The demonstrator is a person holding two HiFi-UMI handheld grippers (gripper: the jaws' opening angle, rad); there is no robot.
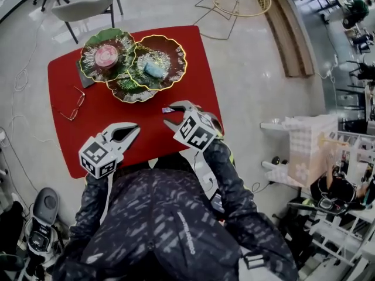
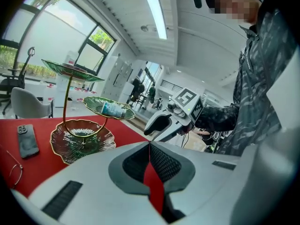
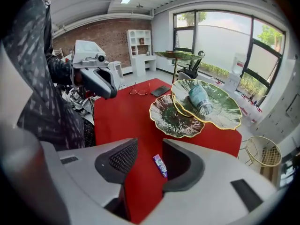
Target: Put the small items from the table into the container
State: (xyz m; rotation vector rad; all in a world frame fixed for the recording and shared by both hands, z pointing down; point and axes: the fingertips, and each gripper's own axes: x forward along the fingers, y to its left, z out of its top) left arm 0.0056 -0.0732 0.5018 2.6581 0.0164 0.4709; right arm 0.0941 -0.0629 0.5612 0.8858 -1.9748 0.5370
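Right gripper point(image 3: 149, 148) closest: jaws apart, straddling small purple packet point(image 3: 160, 165), not gripping it. Packet flat on red table point(image 1: 64, 139), just in front of tiered leaf-dish stand point(image 1: 130, 91), on person's side. Left gripper point(image 1: 136, 129) clenched, empty, also in front of stand. Stand's middle dish holds pale-blue bottle point(image 3: 200, 99), top dish pink item point(image 1: 106, 55). Glasses point(image 1: 72, 104) left of stand.
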